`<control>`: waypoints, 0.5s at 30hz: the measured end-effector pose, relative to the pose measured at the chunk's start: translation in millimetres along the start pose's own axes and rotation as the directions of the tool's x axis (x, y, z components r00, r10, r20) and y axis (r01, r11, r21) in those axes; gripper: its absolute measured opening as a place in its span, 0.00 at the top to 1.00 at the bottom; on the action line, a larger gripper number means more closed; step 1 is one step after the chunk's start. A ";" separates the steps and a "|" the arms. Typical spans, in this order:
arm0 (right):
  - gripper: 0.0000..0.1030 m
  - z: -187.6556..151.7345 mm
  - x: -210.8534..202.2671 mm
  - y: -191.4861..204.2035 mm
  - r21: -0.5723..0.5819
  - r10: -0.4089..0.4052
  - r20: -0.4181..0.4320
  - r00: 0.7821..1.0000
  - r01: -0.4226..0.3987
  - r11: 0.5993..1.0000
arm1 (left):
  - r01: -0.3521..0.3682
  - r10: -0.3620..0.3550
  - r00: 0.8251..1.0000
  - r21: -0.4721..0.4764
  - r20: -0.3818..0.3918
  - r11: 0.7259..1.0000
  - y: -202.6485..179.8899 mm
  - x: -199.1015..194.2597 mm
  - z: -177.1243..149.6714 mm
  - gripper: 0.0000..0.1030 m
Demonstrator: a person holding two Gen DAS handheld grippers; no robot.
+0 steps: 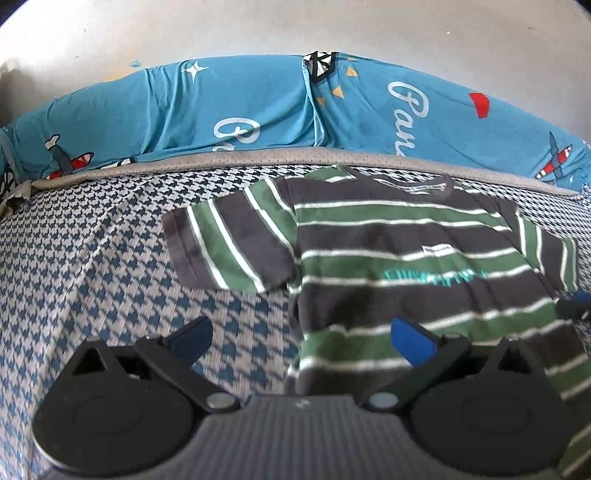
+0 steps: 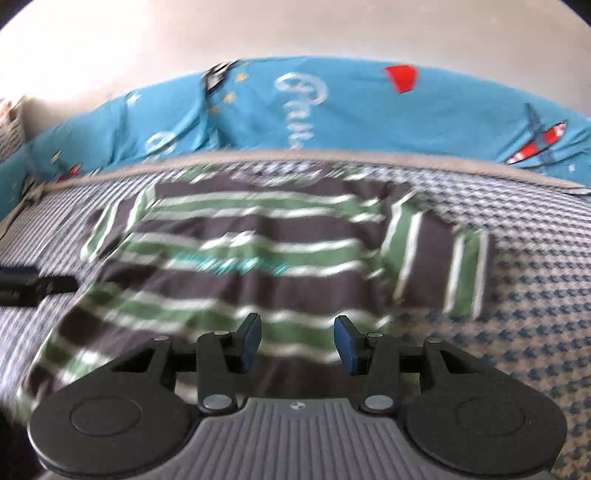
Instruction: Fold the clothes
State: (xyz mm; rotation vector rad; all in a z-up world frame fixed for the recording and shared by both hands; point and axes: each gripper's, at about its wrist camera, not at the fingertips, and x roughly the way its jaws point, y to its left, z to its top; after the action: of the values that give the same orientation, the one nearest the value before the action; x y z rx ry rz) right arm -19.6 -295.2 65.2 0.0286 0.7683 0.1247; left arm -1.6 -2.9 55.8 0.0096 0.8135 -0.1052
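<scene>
A striped T-shirt (image 1: 399, 258) in dark grey, green and white lies flat on the houndstooth bed cover, collar toward the far side and both short sleeves spread. My left gripper (image 1: 301, 341) hovers wide open over the shirt's lower left edge, nothing between its blue pads. In the right wrist view the same striped T-shirt (image 2: 258, 258) looks motion-blurred. My right gripper (image 2: 297, 343) is open above the shirt's lower hem, holding nothing. The left gripper (image 2: 37, 282) shows at the left edge of that view. The right gripper's tip (image 1: 574, 304) shows at the right edge of the left wrist view.
The houndstooth bed cover (image 1: 110, 258) ends in a grey piped edge (image 1: 258, 160) at the far side. Behind it lies a turquoise quilt (image 1: 240, 107) printed with planes and white script, against a pale wall (image 1: 295, 26). Bare cover stretches to the right of the shirt (image 2: 535, 277).
</scene>
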 end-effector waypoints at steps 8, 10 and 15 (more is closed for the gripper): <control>0.59 34.6 19.1 -60.8 0.202 -0.122 0.073 0.990 0.105 0.974 | 0.039 -0.041 0.999 -0.058 -0.035 0.998 1.1 36.5 17.6 0.00; 0.59 40.7 25.7 -74.3 0.243 -0.150 0.081 0.985 0.126 0.962 | 0.049 -0.051 0.998 -0.061 -0.038 0.997 -2.2 43.8 21.7 0.00; 0.59 55.9 42.1 -108.0 0.344 -0.221 0.097 0.970 0.175 0.923 | 0.080 -0.085 0.994 -0.076 -0.066 0.994 -10.2 59.0 27.5 0.00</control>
State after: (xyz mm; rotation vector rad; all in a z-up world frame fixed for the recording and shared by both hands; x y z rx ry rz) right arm 60.2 -396.1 68.7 0.2779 0.6461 -0.2011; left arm 57.6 -19.7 32.2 -0.0897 0.8871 -0.1537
